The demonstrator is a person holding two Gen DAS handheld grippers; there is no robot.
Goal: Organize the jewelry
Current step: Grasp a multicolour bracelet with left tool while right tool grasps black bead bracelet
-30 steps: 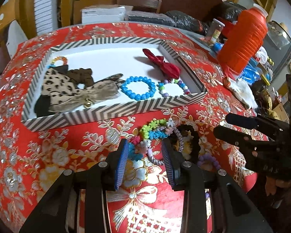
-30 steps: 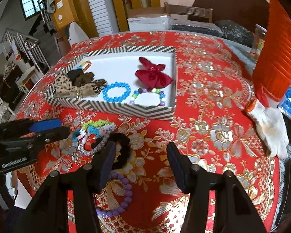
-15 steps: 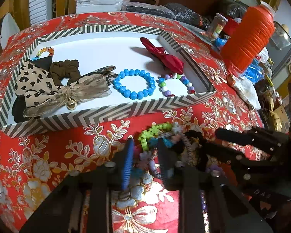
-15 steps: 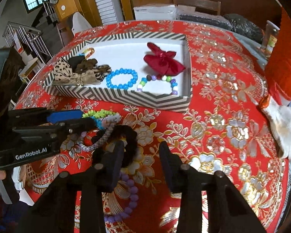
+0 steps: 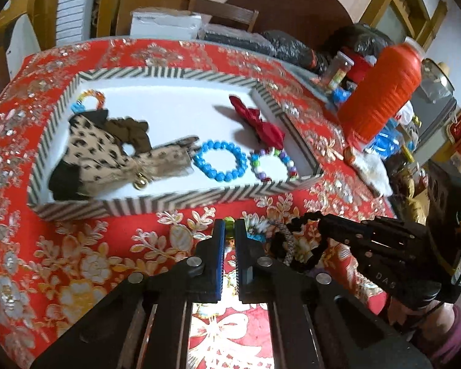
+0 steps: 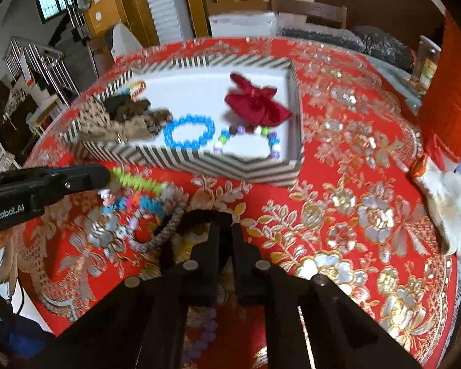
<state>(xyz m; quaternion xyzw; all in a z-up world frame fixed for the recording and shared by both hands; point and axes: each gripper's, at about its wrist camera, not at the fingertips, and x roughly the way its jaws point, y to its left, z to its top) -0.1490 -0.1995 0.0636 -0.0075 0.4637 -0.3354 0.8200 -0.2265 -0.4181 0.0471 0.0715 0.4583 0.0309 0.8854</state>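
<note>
Left tongs [image 5: 229, 233] closed on a green bead bracelet [image 6: 136, 180] at the edge of a tangled heap of bracelets [image 6: 144, 212] on the red flowered worktop [image 6: 338, 215], just in front of the striped tray [image 5: 181, 204]. Right tongs [image 6: 227, 230] closed on a black scrunchie [image 6: 199, 220] at the heap's other side, a grey braided band [image 6: 166, 235] touching it. Purple beads [image 6: 204, 335] partly hidden under the right tongs. Inside the tray: blue bracelet [image 5: 219, 161], mixed-colour bracelet [image 5: 273, 164], red bow [image 5: 258, 123], leopard-print bow [image 5: 107, 150], brown scrunchie [image 5: 129, 129], small orange ring [image 5: 90, 98]. Orange jug [image 5: 381, 92] and white cloth [image 6: 448, 206] well apart from the tray.
</note>
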